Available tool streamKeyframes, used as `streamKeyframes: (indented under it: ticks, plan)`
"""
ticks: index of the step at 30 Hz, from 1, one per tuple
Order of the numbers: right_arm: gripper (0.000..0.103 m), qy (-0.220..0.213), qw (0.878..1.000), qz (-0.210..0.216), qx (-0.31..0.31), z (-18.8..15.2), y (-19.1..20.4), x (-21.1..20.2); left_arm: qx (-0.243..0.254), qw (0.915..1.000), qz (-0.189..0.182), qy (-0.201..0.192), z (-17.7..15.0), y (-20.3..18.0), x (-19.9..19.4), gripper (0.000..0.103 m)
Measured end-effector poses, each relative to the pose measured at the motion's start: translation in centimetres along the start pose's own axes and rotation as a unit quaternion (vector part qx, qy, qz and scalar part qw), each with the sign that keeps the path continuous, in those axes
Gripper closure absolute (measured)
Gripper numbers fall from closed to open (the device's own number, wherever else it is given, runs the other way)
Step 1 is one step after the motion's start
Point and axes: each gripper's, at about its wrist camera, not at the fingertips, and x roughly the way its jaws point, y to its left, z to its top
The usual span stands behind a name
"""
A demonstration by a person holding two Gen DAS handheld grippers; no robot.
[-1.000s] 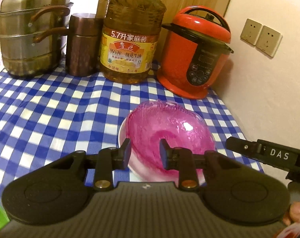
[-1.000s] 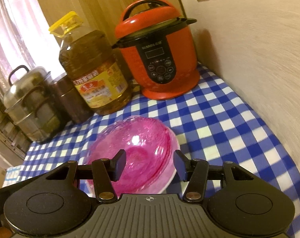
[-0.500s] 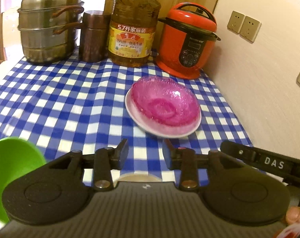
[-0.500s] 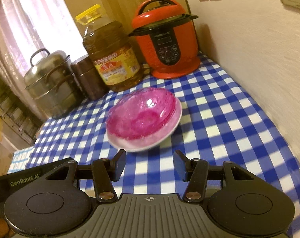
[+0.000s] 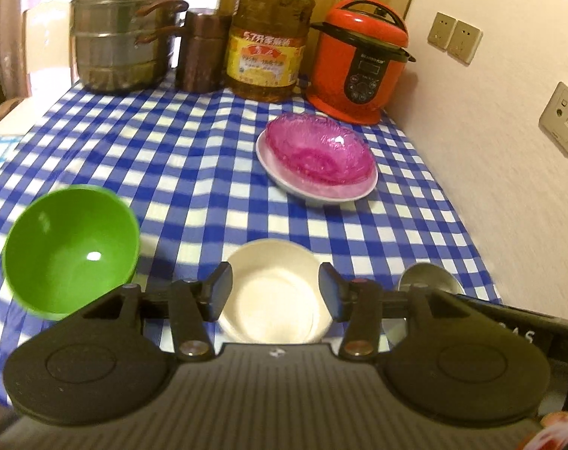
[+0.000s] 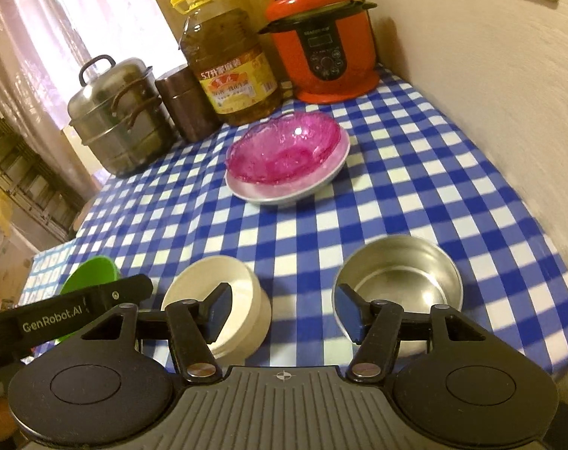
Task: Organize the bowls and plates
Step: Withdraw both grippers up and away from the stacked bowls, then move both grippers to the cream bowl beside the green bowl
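- The left gripper (image 5: 275, 288) has its jaws spread wide and holds nothing; the white bowl (image 5: 274, 294) sits just ahead, framed between its fingers.
- The right gripper (image 6: 282, 309) is likewise parted and empty, with the steel bowl (image 6: 398, 281) just ahead on its right side.
- The green bowl (image 5: 72, 245) lies to the left gripper's left; the pink glass dish (image 5: 319, 150) rests on a white plate (image 5: 280, 178) well ahead.
- The white bowl looks stiff, light and smooth, so probably slippery; pinching its rim wall seems best.
- The glass dish is likely fragile.
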Motion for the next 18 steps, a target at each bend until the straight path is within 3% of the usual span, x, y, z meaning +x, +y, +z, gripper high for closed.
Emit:
streamKeyframes:
  ticks: [6, 18]
  plan:
    - [0.041, 0.012, 1.0, -0.005, -0.005, -1.2, 0.5, -1.2, -0.036, 0.9993, 0.013, 0.003, -1.7, 0.9, -1.4, 0.052]
    - [0.041, 0.032, 0.999, 0.009, -0.018, -1.3, 1.7, -0.7, -0.07, 0.9961, 0.026, 0.045, -3.6, 3.2, -0.9, 0.052]
